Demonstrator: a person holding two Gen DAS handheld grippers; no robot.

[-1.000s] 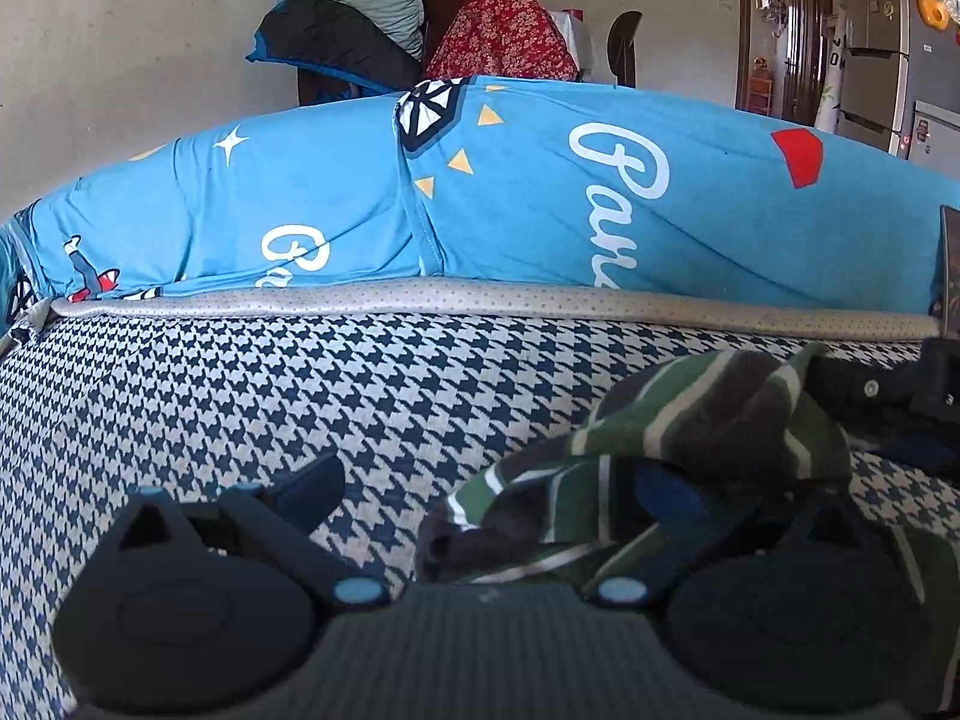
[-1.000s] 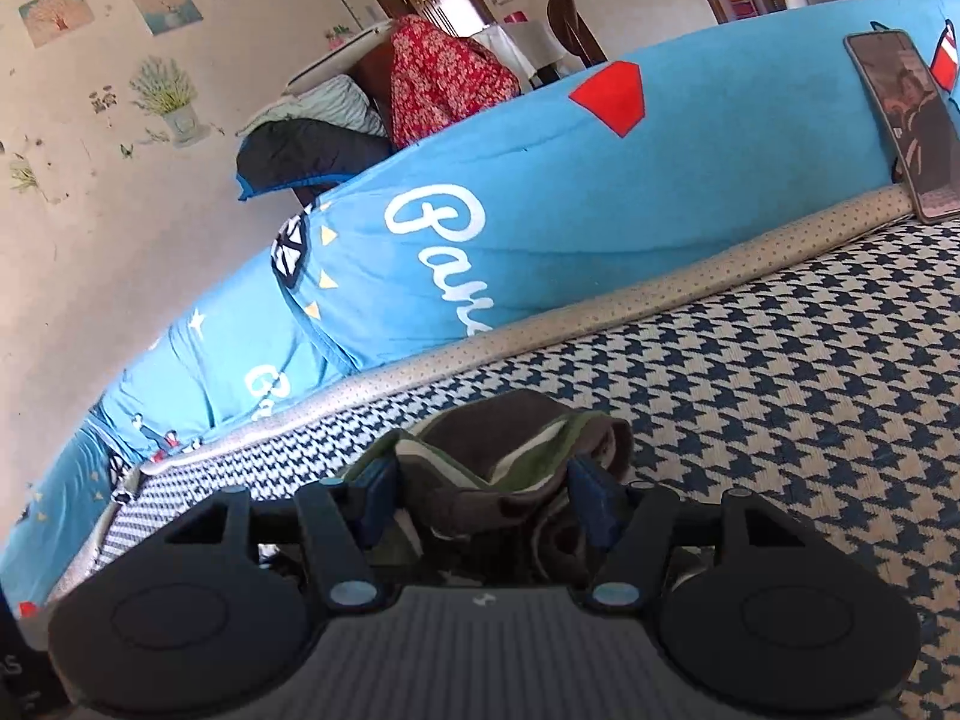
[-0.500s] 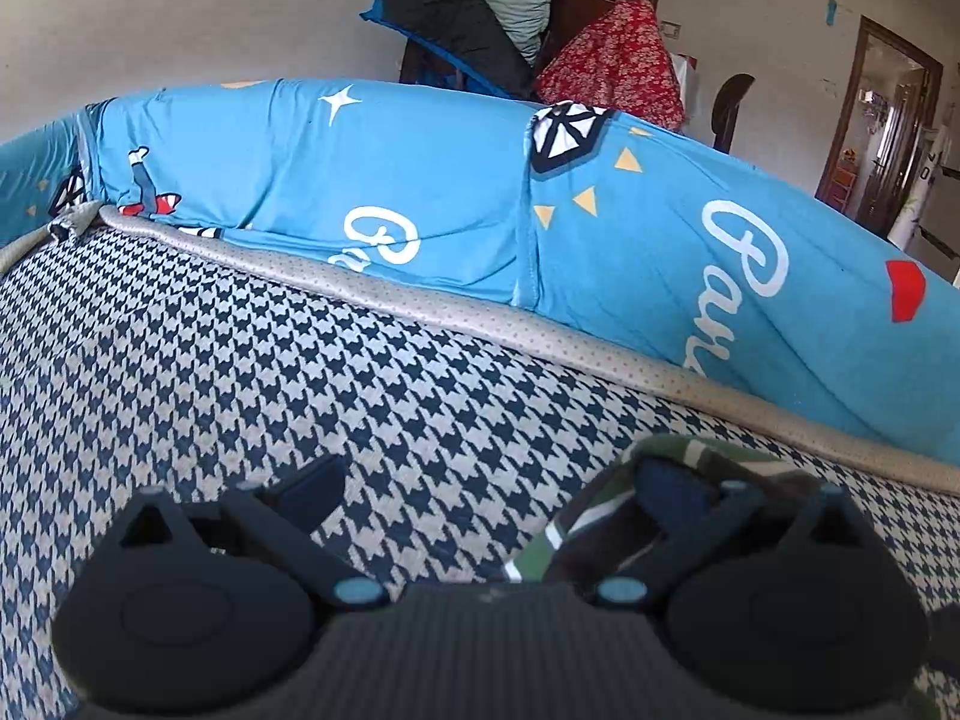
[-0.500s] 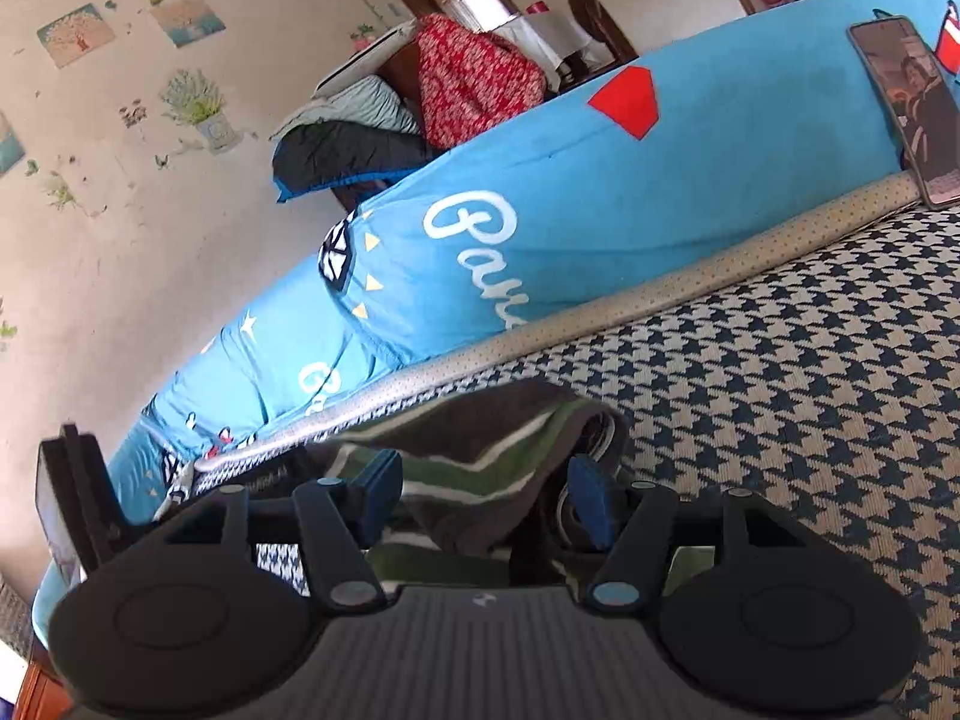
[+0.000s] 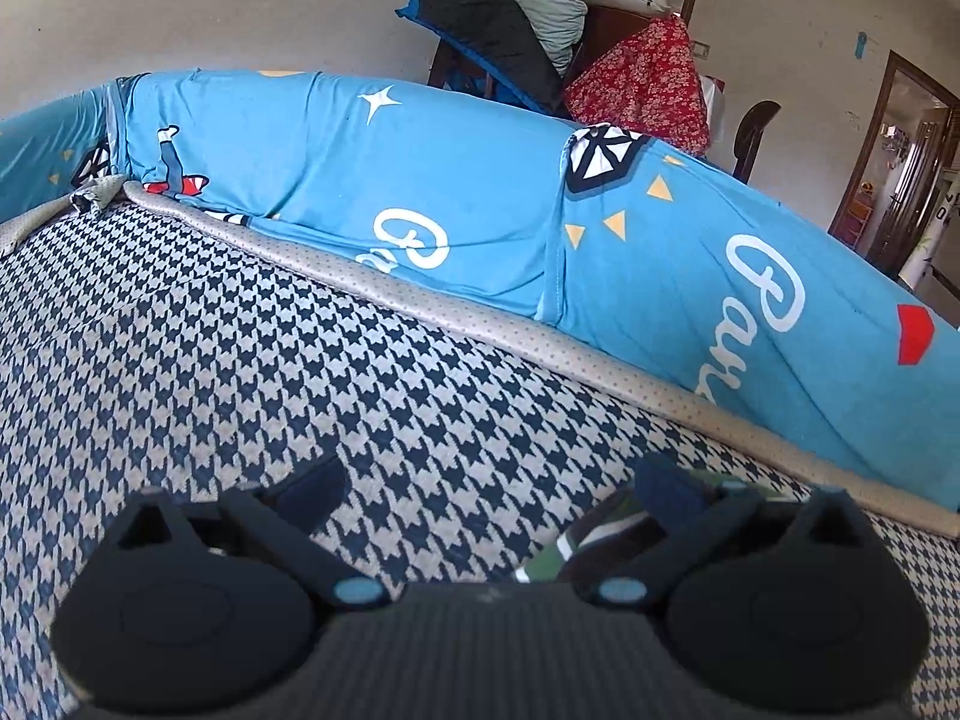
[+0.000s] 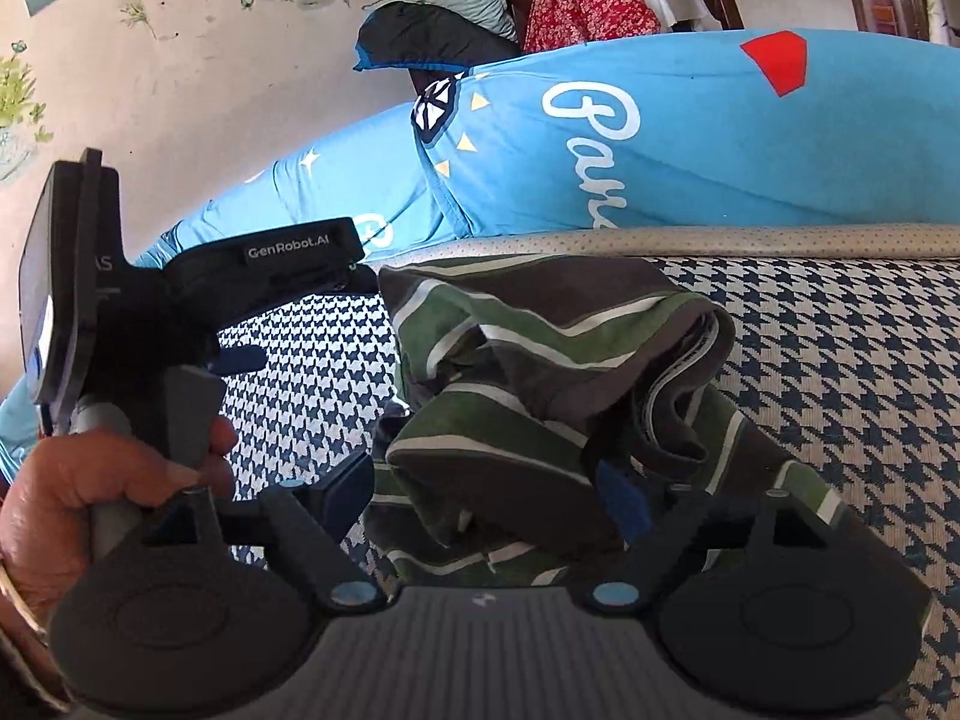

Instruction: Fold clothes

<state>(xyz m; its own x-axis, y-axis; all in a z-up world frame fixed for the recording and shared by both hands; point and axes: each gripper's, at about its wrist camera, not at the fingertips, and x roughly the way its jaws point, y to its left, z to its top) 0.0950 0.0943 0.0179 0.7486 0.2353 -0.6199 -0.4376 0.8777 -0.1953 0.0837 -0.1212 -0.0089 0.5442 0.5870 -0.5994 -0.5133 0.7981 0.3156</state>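
Both tools spread – right tool [image 6: 486,492] around the striped green garment [image 6: 540,360], left tool [image 5: 486,483] beside the garment.

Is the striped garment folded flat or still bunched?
Bunched: the striped garment sits in rumpled, uneven layers on the houndstooth cushion, between the open right claw.

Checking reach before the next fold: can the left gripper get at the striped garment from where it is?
Probably yes. The left gripper is open and empty, and the striped garment lies by its right finger on the houndstooth cover, with nothing between them.
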